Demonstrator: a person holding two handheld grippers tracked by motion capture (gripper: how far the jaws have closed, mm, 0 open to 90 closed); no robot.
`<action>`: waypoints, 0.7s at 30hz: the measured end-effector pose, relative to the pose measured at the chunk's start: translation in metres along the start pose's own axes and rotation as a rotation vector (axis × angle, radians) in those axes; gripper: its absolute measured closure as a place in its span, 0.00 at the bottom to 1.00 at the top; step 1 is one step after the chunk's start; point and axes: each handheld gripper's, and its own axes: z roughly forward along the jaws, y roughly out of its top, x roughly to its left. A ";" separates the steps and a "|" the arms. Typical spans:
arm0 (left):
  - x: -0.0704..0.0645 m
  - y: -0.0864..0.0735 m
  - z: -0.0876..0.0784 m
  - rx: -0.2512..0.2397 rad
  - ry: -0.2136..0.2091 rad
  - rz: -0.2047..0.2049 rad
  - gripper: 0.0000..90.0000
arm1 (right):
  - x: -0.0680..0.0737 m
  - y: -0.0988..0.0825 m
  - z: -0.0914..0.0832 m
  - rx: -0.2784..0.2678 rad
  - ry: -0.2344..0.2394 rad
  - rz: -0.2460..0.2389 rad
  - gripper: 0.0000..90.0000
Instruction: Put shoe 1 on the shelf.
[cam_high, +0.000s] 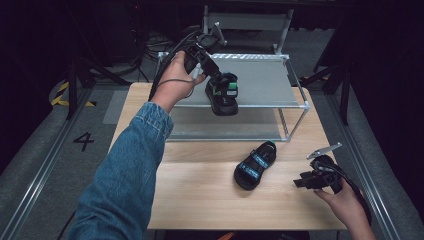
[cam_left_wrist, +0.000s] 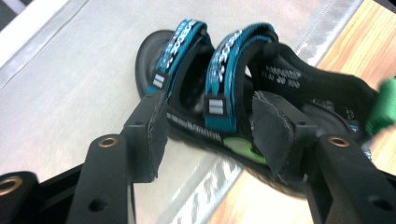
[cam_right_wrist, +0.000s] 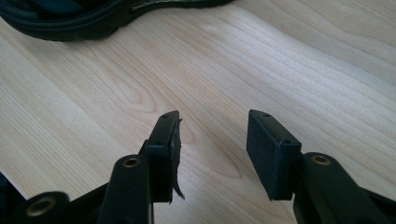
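With the sandal (cam_left_wrist: 219, 93) set on the rack's upper shelf (cam_high: 265, 82) at upper centre, the left gripper (cam_left_wrist: 210, 135), jaws spread off it, should back out straight, while the right gripper (cam_right_wrist: 212, 149) waits agape at lower right.

Sandal (cam_left_wrist: 219, 93): matt black rubber sole, woven blue cloth straps. Shelf (cam_high: 265, 82): dull grey sheet, metal frame. Table (cam_high: 210, 195): pale, smooth wood grain. Gripper pads (cam_left_wrist: 152, 135): rough black foam, frayed edges.

Table lit from above, surroundings dark; left gripper view slightly blurred.
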 end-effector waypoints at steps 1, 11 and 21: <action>0.000 0.000 0.000 0.000 0.000 0.000 0.51 | 0.000 0.000 0.000 0.001 0.003 -0.001 0.61; -0.053 -0.029 -0.031 -0.001 -0.063 0.012 0.57 | -0.001 0.011 0.002 -0.010 0.013 -0.005 0.61; -0.098 -0.045 -0.007 0.034 -0.126 0.061 0.76 | 0.001 0.012 0.001 -0.014 0.014 -0.012 0.61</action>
